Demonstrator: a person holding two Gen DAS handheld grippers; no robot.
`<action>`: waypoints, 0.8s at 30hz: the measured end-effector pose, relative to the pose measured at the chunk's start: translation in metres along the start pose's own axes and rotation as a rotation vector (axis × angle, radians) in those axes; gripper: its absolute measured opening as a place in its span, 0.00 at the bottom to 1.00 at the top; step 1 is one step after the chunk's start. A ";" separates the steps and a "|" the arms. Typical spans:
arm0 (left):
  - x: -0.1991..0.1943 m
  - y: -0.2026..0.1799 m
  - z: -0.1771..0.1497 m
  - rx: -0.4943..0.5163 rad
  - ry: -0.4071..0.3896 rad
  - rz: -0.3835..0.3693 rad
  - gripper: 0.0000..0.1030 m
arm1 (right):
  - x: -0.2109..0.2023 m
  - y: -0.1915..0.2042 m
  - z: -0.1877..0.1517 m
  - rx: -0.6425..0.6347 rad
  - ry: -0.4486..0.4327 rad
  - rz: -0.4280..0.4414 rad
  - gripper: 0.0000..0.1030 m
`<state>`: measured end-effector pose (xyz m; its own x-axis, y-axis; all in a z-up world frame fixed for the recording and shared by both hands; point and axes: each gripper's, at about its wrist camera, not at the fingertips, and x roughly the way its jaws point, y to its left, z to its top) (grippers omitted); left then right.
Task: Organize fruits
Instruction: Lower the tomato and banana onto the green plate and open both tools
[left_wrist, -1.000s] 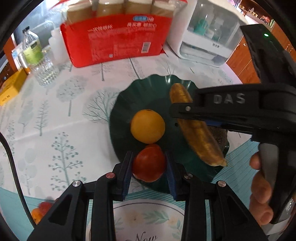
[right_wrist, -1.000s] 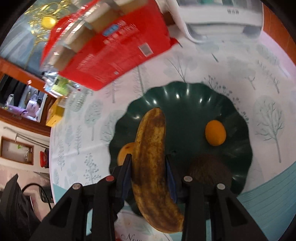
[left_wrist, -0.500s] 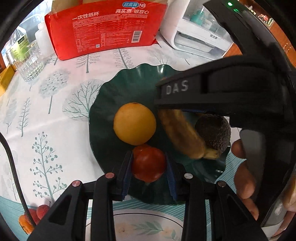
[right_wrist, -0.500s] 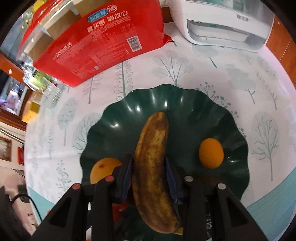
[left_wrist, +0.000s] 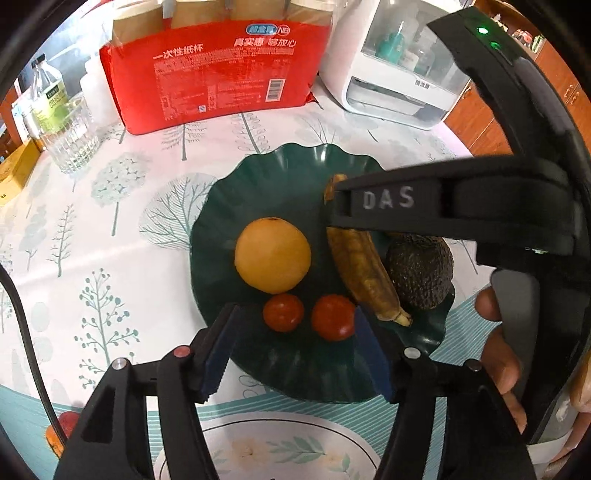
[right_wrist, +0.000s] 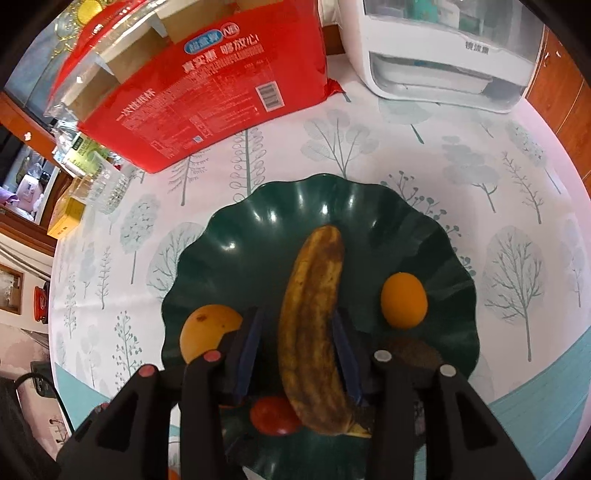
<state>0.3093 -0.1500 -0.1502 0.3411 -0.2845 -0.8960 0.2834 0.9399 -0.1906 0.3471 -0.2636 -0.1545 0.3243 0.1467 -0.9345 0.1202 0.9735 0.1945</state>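
Brown-spotted yellow banana (right_wrist: 314, 325) lies at twelve o'clock between the right gripper's (right_wrist: 299, 354) opening jaws, unpressed, on the dark green scalloped plate (right_wrist: 369, 206).

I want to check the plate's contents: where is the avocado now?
In the left wrist view the avocado lies at the right side of the green plate, right beside the banana, partly under the right gripper.

Plate (left_wrist: 229, 206) dark green, glossy. On plate: orange (left_wrist: 272, 254) yellow-orange; two tomatoes (left_wrist: 308, 316) red; banana (right_wrist: 314, 321) yellow, heavy brown mottling; avocado (left_wrist: 421, 271) near-black. Behind plate: red paper-cup pack (left_wrist: 218, 74), white print. Desk cloth (left_wrist: 110, 229) white, grey-green tree pattern.
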 end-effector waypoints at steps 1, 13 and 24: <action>-0.002 0.000 0.000 -0.001 -0.003 0.004 0.62 | -0.003 0.001 -0.001 -0.008 -0.006 -0.004 0.40; -0.042 0.019 -0.008 -0.033 -0.055 0.074 0.67 | -0.030 0.003 -0.022 -0.055 -0.050 -0.017 0.40; -0.082 0.032 -0.032 -0.085 -0.095 0.125 0.69 | -0.062 0.005 -0.054 -0.080 -0.091 -0.020 0.40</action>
<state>0.2612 -0.0907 -0.0956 0.4536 -0.1769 -0.8735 0.1583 0.9805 -0.1164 0.2771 -0.2581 -0.1116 0.4067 0.1145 -0.9063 0.0534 0.9874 0.1487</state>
